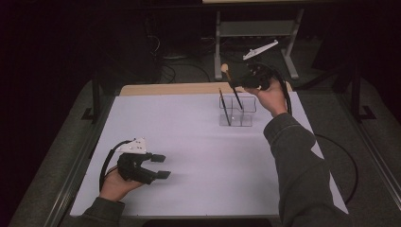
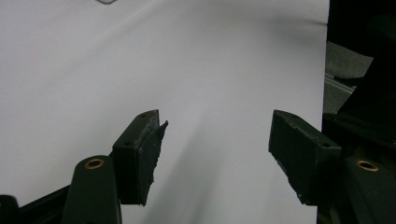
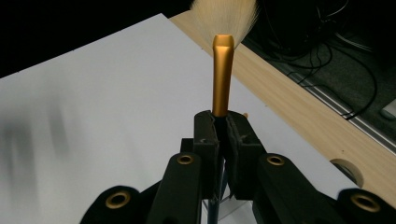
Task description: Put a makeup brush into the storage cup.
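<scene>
Layout on the table (image 1: 189, 142): a holder (image 1: 237, 111) stands at the far right, with 1 pencil (image 1: 225, 107) leaning in it. The right gripper (image 1: 235, 81) clamps a brush (image 1: 233, 90) above the holder (bristles up, handle end down inside it). The left gripper (image 1: 161, 166) sits near left, well apart.

Dim room, brightly lit white table (image 1: 198, 142), soft shadows, slight blur throughout

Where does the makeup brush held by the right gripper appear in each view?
High view: makeup brush top centre-right, slanting into the clear holder.
Left gripper view: not in it.
Right gripper view: brush upright at centre, clamped between the jaws.
Shared landmark: white table surface.
</scene>
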Tool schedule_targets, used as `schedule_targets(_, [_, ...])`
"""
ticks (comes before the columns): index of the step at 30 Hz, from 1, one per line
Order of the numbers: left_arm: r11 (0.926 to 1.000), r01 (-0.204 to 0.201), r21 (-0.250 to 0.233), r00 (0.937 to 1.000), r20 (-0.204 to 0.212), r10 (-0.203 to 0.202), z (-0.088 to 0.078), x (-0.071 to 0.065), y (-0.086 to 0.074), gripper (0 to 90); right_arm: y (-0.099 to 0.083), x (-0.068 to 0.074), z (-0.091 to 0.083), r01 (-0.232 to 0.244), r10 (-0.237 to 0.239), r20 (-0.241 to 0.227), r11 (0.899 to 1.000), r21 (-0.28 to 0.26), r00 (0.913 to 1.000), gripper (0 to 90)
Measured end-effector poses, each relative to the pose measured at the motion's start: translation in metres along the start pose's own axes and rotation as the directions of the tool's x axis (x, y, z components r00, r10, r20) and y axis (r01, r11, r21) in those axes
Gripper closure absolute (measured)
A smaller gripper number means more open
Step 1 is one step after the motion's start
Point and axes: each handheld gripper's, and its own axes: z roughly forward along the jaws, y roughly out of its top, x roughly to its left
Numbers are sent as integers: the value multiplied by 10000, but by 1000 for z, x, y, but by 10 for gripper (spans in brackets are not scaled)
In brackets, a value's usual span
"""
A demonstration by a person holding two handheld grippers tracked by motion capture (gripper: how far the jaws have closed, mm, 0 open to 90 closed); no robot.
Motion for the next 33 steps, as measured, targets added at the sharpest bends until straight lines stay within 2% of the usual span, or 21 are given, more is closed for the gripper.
schedule_targets(8, [10000,2,-42,10000,40,-2,0,0,1,337,11,-4,-4,32,-27,222,9997,-226,9997,828])
schedule_targets(10, [10000,2,-34,10000,76,-2,1,0,1,337,12,-5,-3,-82,89,253,9996,-258,9996,828])
schedule_targets(15, [10000,-26,-3,10000,55,26,1,0,0,337,9,-11,1,-85,96,381,9996,-277,9992,828])
schedule_targets(17, [10000,-4,15,10000,52,4,1,1,0,337,8,-12,2,-149,161,450,9996,-260,9989,828])
schedule_targets(18, [10000,5,24,10000,39,-5,1,1,0,337,8,-12,2,-336,345,456,9992,-211,9984,829])
schedule_targets(20, [10000,-12,55,10000,22,12,1,1,0,336,7,-14,3,-163,174,531,9997,-208,9984,828])
schedule_targets(29, [10000,2,87,10000,20,-2,1,2,0,335,5,-17,9,-470,478,619,9988,-143,9969,828])
schedule_targets(30, [10000,-7,83,10000,10,6,0,2,0,335,5,-18,10,-298,308,661,9994,-169,9973,828])
schedule_targets(33, [10000,35,64,10000,17,-35,0,2,-1,334,4,-19,13,-368,382,704,9991,-199,9968,828])
